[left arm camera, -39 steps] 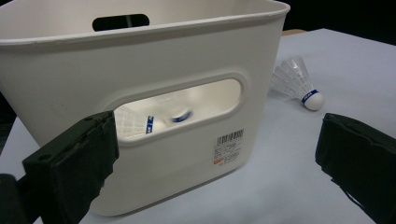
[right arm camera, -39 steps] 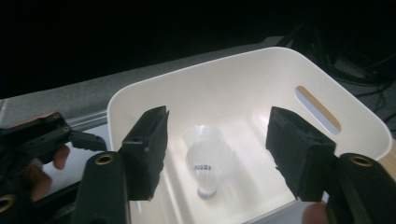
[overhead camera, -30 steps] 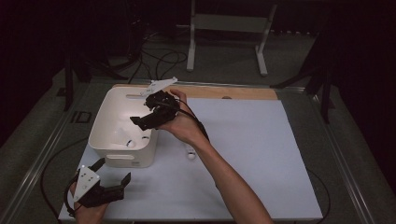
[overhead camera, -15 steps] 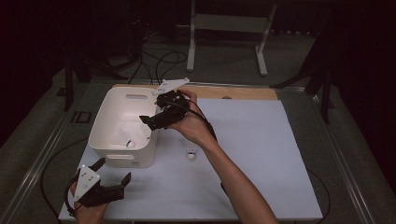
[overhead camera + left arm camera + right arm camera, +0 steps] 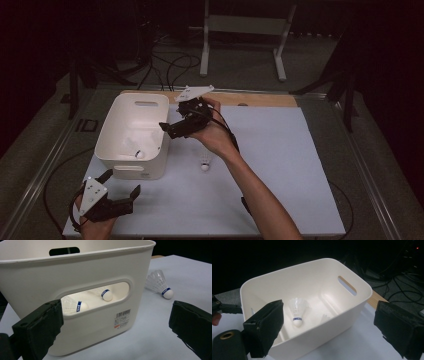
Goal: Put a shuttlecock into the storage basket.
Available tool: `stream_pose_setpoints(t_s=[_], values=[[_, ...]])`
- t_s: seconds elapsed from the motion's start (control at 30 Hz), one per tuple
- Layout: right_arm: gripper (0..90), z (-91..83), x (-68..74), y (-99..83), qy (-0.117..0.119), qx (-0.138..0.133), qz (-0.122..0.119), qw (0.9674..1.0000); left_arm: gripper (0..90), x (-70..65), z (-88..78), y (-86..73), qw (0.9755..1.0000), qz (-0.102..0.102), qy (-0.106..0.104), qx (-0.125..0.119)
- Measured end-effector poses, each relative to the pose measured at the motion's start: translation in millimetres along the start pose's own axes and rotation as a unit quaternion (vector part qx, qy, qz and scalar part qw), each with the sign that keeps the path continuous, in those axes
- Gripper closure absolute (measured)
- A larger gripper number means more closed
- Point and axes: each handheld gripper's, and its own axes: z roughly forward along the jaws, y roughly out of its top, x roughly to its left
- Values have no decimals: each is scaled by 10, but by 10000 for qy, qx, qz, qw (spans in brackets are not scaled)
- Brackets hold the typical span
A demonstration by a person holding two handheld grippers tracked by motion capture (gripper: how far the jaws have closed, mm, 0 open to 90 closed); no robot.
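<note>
A white plastic bin stands on the pale mat. My right gripper hovers at its right rim, pointing into it. Its jaws have just opened a little wider and stand open with nothing between them. From the right gripper view a shuttlecock lies on the bin's floor. My left gripper rests open near the mat's front left, facing the bin's front wall. Two shuttlecocks show through the handle slot. Another shuttlecock lies on the mat right of the bin.
A wooden strip runs along the mat's far edge. Metal rails frame the table. Cables and a stand's legs lie on the floor behind. The mat stretches away to the right of the arm.
The right gripper has shifted to the right, from over the bin's inside to its right rim. The left gripper has kept still.
</note>
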Motion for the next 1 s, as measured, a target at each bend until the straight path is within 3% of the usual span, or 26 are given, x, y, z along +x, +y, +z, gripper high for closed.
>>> stream_pose_setpoints(t_s=[1.0], values=[[89, -203, -189, -196, -225, 17, 69, 9997, 0, -1, 1, -1, 10000, -2, 3, -2]])
